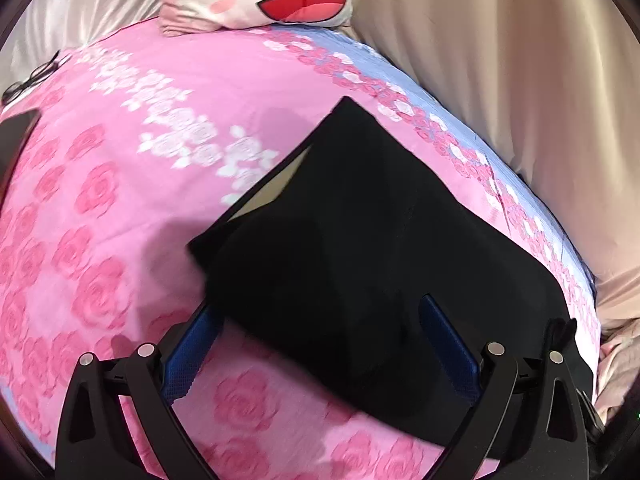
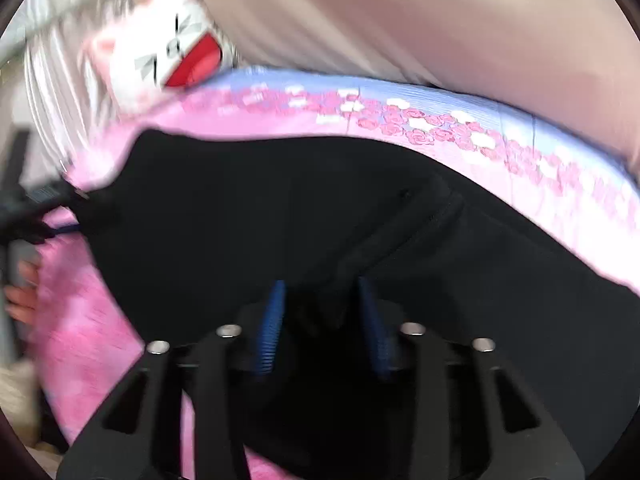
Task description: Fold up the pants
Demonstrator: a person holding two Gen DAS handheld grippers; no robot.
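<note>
Left wrist view: black pants (image 1: pixel 360 248) are lying folded on the pink rose bedspread (image 1: pixel 100 200), the left gripper (image 1: pixel 320 320) gaping wide around their near edge, pads not pressing. Right gripper (image 2: pixel 322 292) is hovering part-open over them, gripping nothing visible.

Black pants (image 1: pixel 360 240), folded into a flattish slab w/ one edge lifted, lying on pink rose-print bedspread (image 1: pixel 120 200).

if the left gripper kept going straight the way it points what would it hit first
Most likely the black pants: the left gripper stands open with the folded cloth between its fingers, on the pink bedspread. Depth is hard to judge.
</note>
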